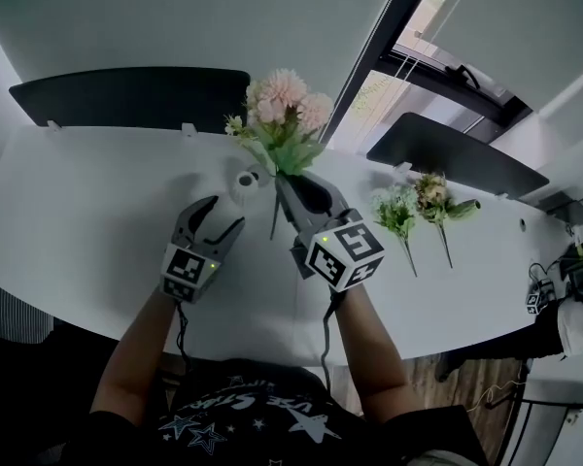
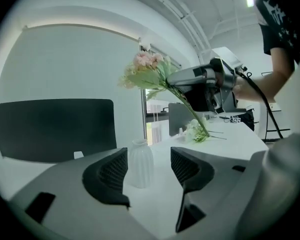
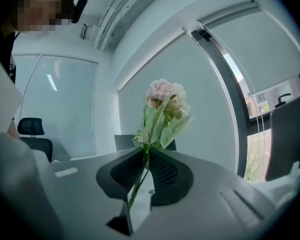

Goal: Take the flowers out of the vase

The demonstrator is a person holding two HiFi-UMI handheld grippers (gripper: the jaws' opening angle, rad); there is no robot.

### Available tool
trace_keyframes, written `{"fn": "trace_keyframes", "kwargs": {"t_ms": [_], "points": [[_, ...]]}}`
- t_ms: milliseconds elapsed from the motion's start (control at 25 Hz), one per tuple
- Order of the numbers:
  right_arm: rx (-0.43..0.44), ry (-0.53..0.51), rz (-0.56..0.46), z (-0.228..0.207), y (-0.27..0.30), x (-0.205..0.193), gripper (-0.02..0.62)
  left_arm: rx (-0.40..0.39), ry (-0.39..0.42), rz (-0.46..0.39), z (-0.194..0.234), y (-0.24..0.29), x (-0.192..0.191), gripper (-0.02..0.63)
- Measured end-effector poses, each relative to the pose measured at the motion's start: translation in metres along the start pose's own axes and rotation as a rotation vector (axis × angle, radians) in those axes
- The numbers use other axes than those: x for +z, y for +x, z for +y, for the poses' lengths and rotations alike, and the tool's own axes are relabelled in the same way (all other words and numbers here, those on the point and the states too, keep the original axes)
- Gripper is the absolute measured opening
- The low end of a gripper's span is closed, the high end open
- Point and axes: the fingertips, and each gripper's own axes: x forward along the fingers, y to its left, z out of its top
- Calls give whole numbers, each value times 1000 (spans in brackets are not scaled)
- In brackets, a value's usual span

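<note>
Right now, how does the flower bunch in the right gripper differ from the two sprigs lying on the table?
The pink bunch is clamped by its stem in the right gripper above the table; the two sprigs lie flat on it, untouched. The pink bunch has big pale pink blooms; the two sprigs look smaller, whitish and tan. Both are outside the white vase.

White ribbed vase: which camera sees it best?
The left gripper view: the white ribbed vase stands close and clear between its open jaws. The head view shows it small, from above; the right gripper view misses it.
</note>
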Motion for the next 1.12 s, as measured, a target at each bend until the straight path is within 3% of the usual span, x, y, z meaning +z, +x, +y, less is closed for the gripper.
{"fn": "trace_keyframes", "kwargs": {"t_ms": [360,600,880,1120], "points": [[-65,30,6,32,-46,-9,37,11,-80,-90,-21,-68,31,255],[-102,52,-6,68,-65,12,37,7,-35,-106,-22,-121,63,255],[-105,31,-36,132,-97,-10,37,22,-50,-158,-44,-200,46,255],[-120,32,-38,176,-119,-15,37,36,-84,-143,-52,-252,43,253]]}}
